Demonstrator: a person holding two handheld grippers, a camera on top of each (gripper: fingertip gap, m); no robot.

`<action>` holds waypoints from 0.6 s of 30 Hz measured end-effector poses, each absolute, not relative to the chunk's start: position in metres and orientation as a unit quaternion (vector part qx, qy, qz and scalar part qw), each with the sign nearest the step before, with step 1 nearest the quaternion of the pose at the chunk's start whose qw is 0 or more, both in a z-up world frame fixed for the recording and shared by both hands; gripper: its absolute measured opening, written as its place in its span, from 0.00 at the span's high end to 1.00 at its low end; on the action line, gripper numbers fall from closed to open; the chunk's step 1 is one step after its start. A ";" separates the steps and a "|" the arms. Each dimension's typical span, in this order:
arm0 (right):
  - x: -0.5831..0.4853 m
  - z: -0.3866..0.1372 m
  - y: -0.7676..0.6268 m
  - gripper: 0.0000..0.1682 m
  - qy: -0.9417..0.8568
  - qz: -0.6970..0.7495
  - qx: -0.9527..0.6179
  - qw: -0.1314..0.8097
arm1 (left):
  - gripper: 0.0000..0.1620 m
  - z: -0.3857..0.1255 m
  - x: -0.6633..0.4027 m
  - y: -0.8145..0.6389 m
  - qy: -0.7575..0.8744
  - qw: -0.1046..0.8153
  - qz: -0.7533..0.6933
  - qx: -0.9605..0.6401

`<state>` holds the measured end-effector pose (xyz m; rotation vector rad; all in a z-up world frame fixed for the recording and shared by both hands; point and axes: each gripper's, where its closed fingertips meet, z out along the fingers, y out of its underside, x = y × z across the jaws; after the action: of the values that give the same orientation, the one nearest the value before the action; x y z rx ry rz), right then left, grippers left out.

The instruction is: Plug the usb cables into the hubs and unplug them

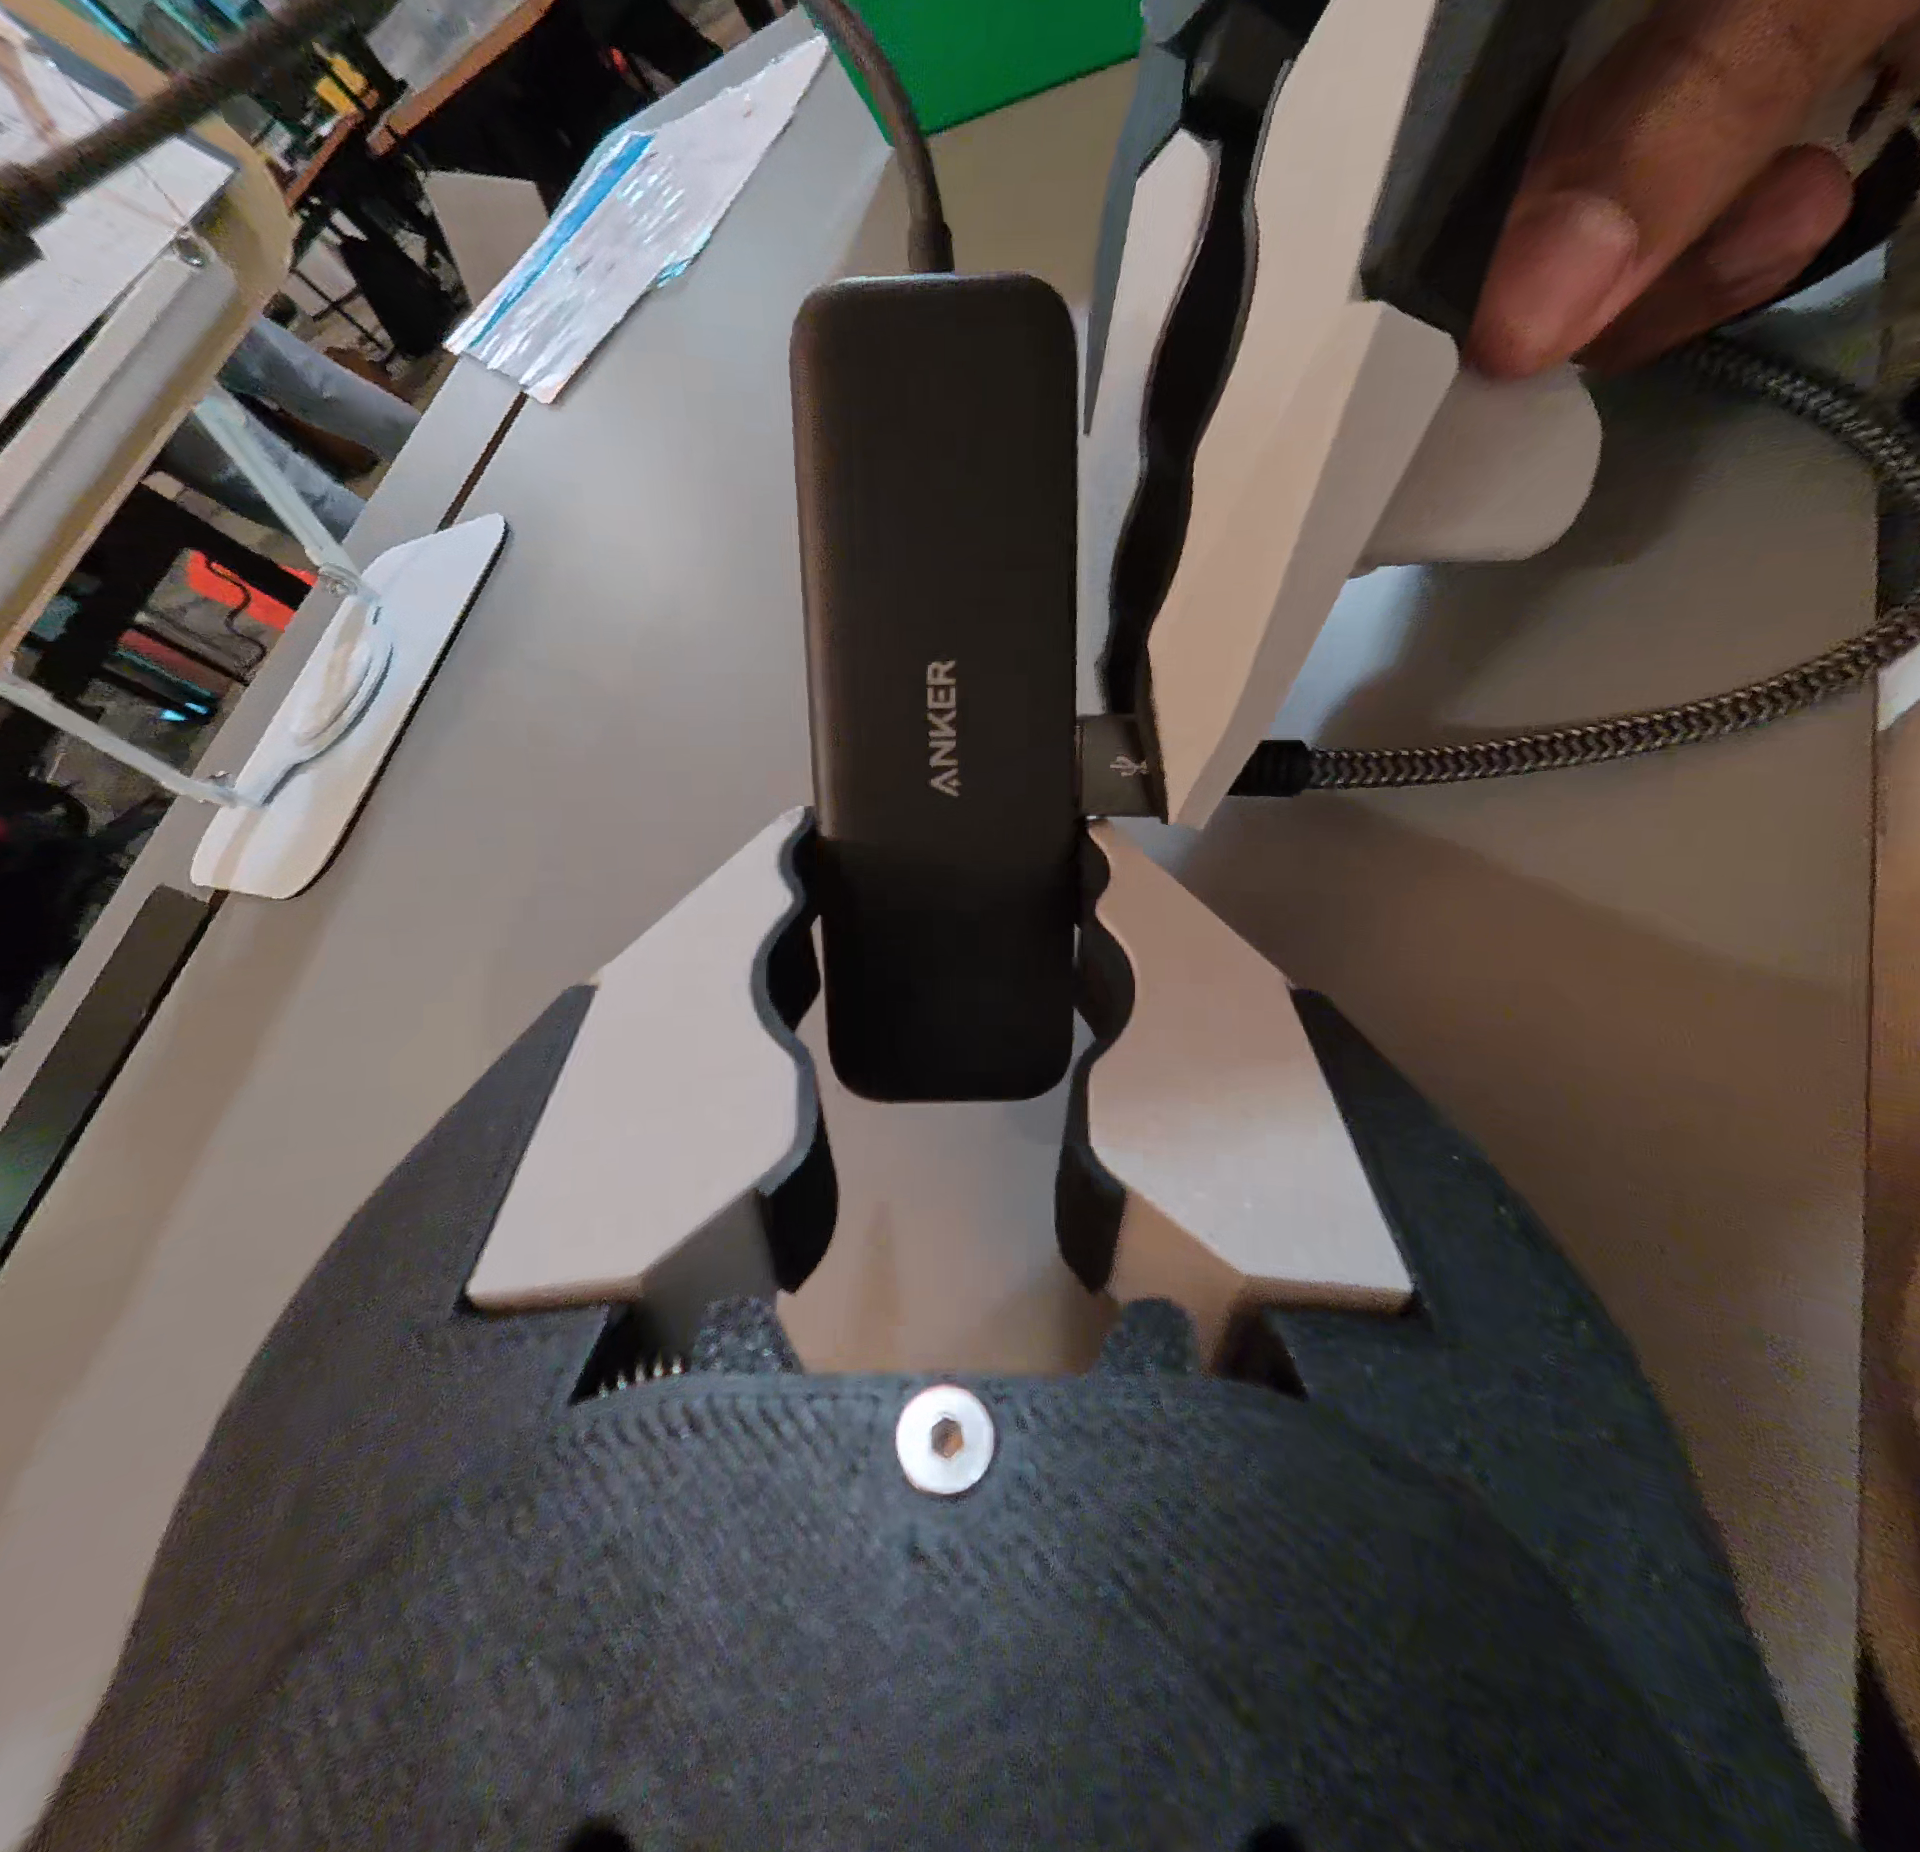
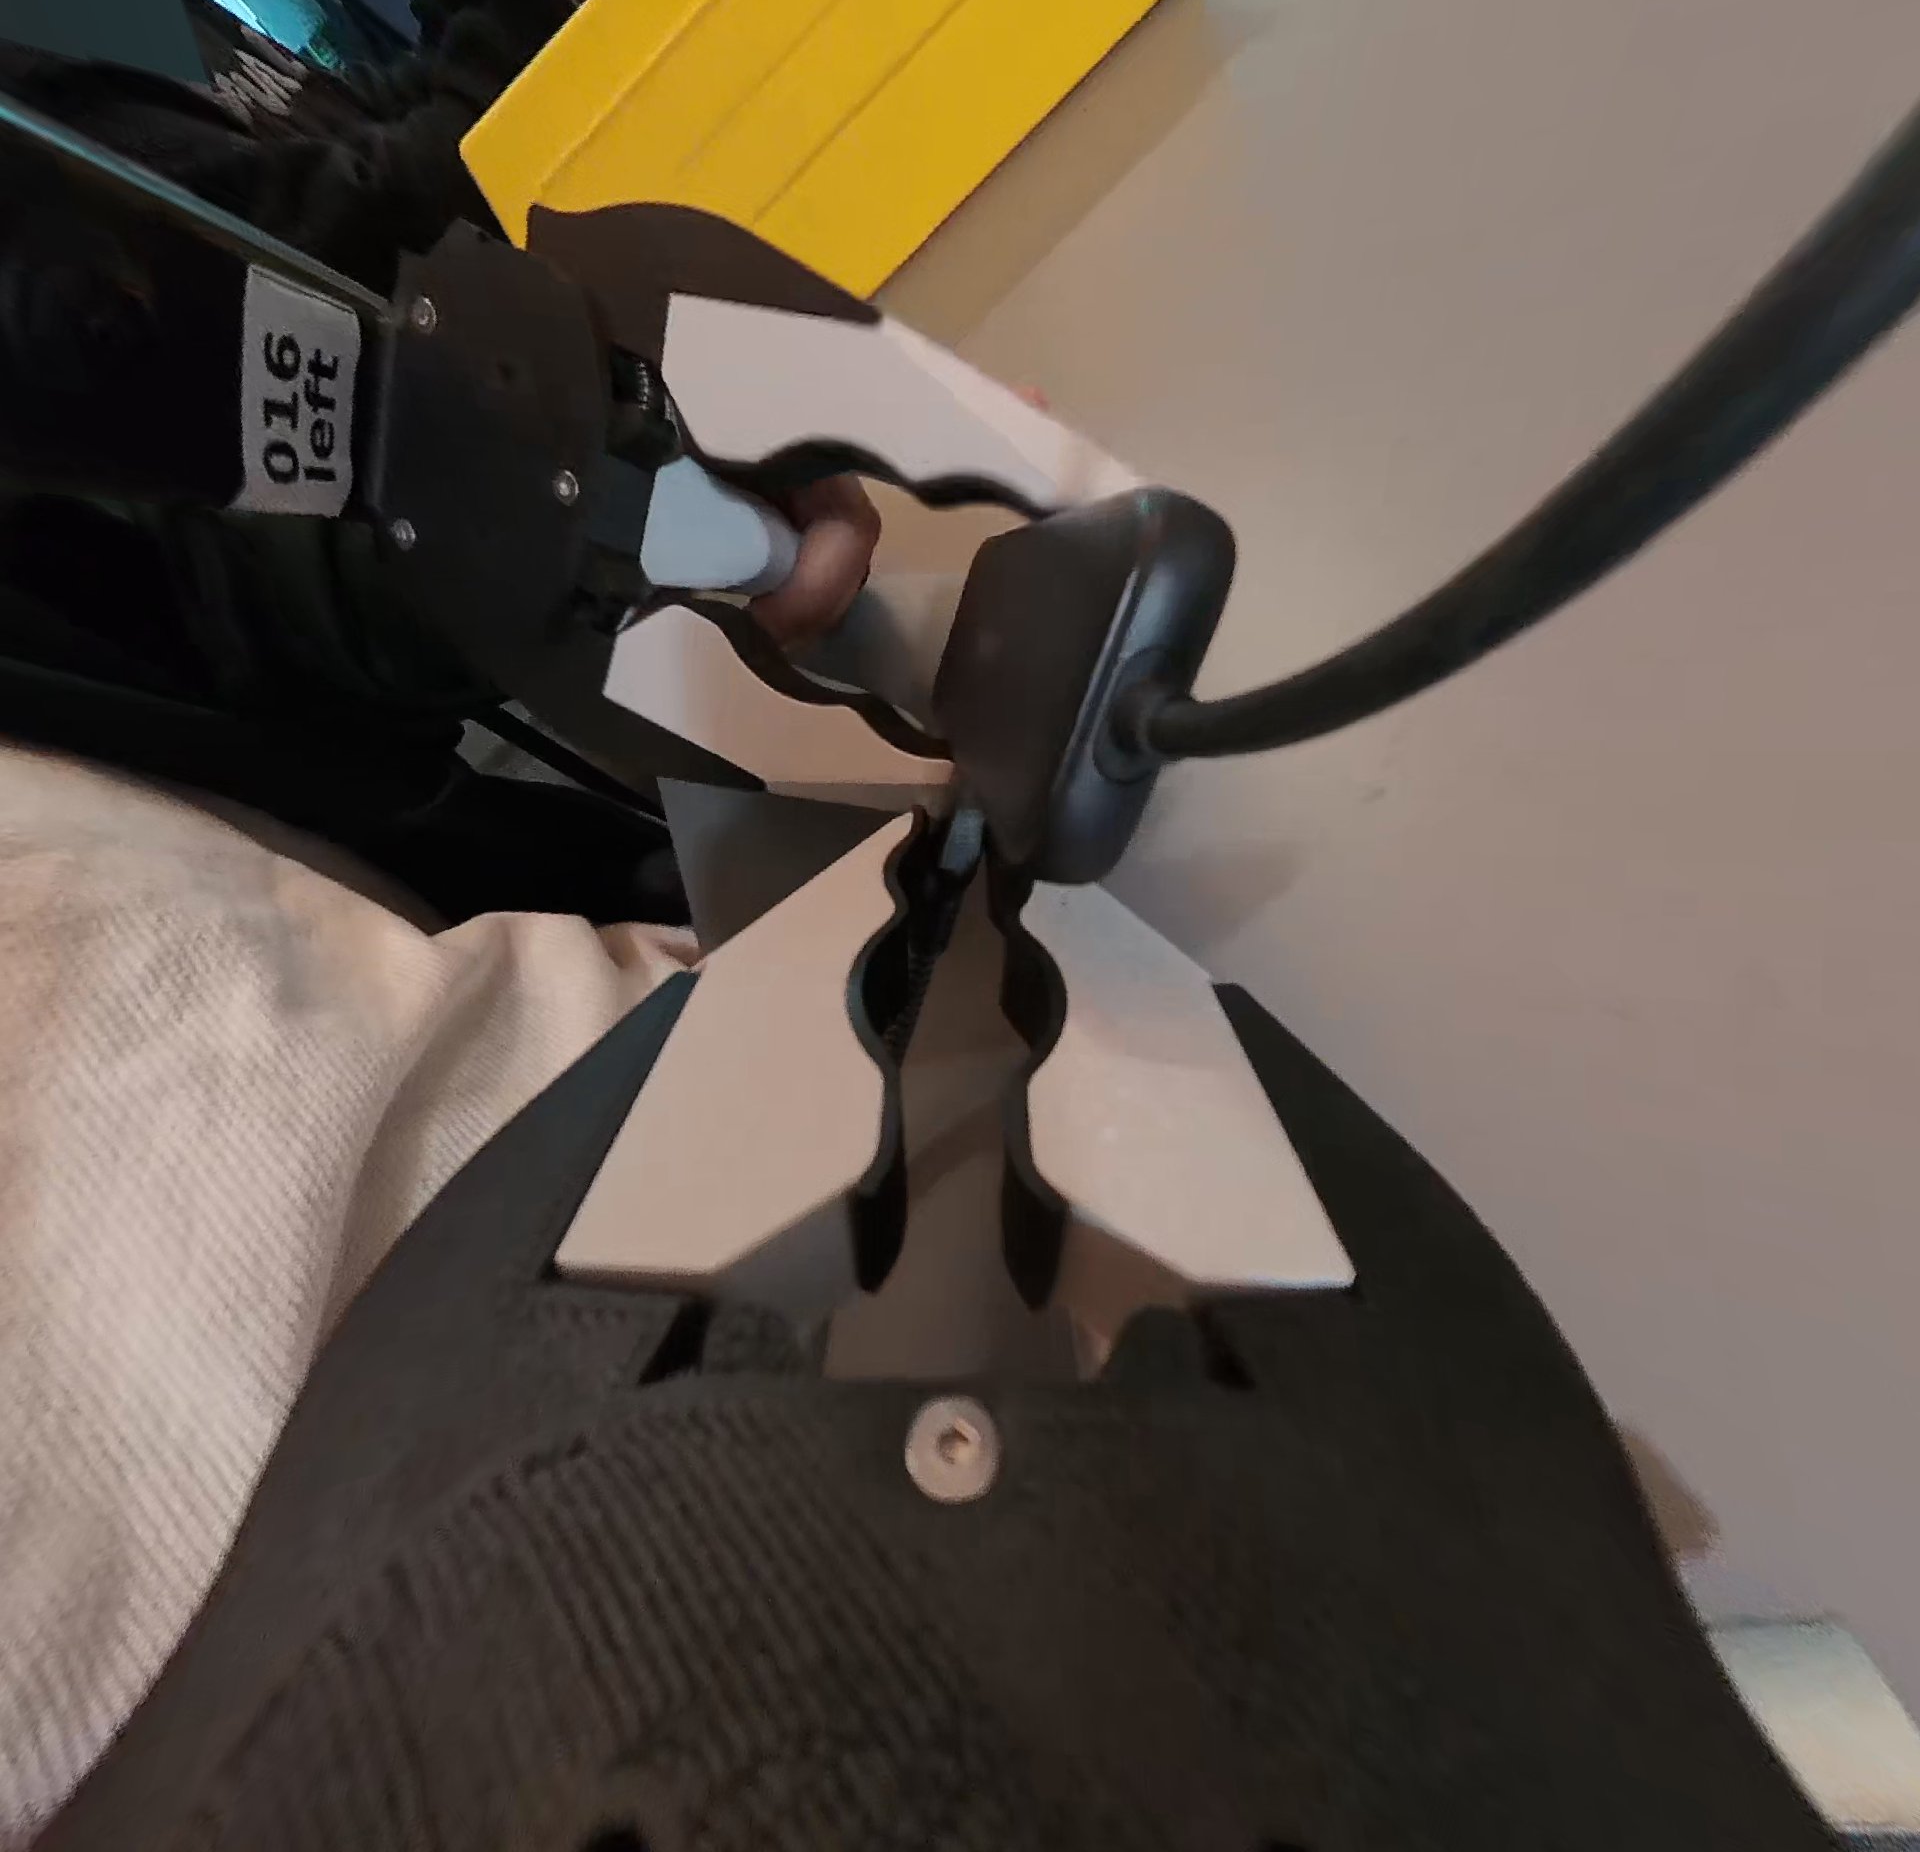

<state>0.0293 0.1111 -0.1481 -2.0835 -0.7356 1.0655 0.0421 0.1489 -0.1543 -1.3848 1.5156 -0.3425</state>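
Observation:
My left gripper [image 1: 945,867] is shut on a black USB hub [image 1: 935,576] and holds it above the grey table [image 1: 582,722]. The hub's own dark cable [image 1: 894,109] runs off its far end. My right gripper [image 2: 961,831] is shut on the metal USB plug [image 1: 1112,768] of a braided cable [image 1: 1558,742]. The plug sits in a port on the hub's right side. In the right wrist view the hub [image 2: 1081,680] is seen end-on, with the left gripper [image 2: 914,639] clamped on it from the left.
A white stand base [image 1: 343,701] and a plastic packet [image 1: 634,213] lie on the table's left part. A yellow bin [image 2: 821,88] stands at the far side. A person's hand [image 1: 1662,171] holds the right gripper. Pale cloth [image 2: 187,1075] is low left.

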 end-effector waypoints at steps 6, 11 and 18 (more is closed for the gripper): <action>0.031 -0.140 0.115 0.95 -0.266 0.412 -0.798 0.349 | 0.72 -0.150 0.042 0.155 0.588 0.479 -0.176 -0.627; 0.033 -0.129 0.119 0.94 -0.254 0.414 -0.794 0.366 | 0.72 -0.144 0.042 0.158 0.549 0.464 -0.209 -0.663; 0.036 -0.128 0.119 0.95 -0.263 0.388 -0.807 0.358 | 0.71 -0.144 0.043 0.158 0.540 0.459 -0.204 -0.675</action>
<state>0.0361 0.1187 -0.1279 -2.0827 -0.6781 1.0017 0.0431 0.1580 -0.1438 -1.6622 1.3304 -0.5014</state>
